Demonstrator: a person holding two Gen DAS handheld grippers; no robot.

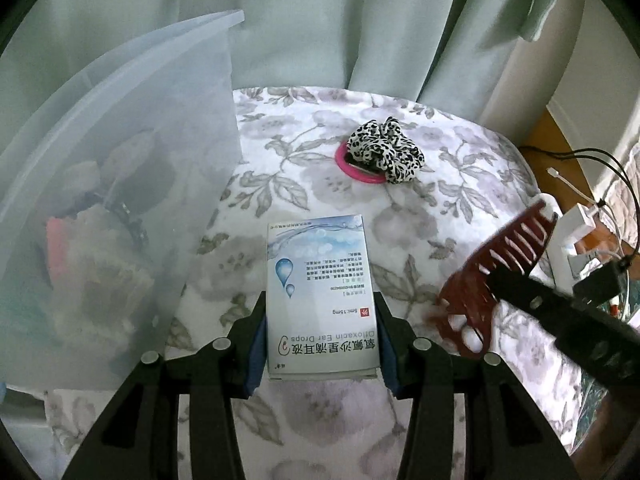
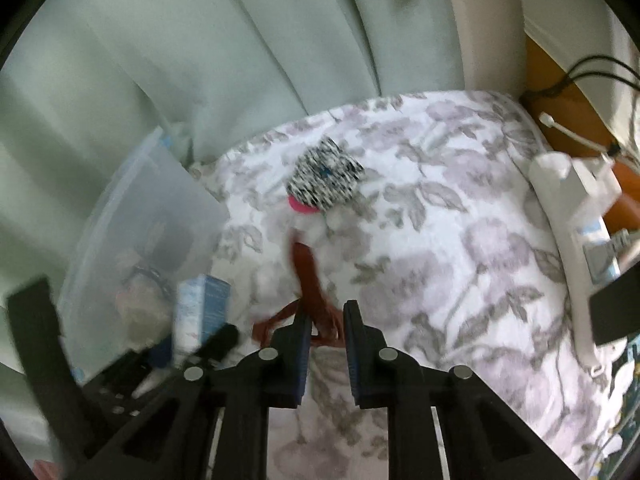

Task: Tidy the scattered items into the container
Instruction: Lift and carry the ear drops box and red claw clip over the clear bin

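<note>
My left gripper is shut on a white and blue ear drops box, held above the floral cloth; the box also shows in the right wrist view. My right gripper is shut on a dark red hair claw clip, also seen in the left wrist view at the right. A translucent plastic container with several items inside stands at the left, also in the right wrist view. A leopard-print scrunchie lies over a pink ring farther back.
The floral cloth covers a rounded surface. Pale green curtains hang behind. A white power strip with plugs and cables sits off the right edge, over an orange-brown floor.
</note>
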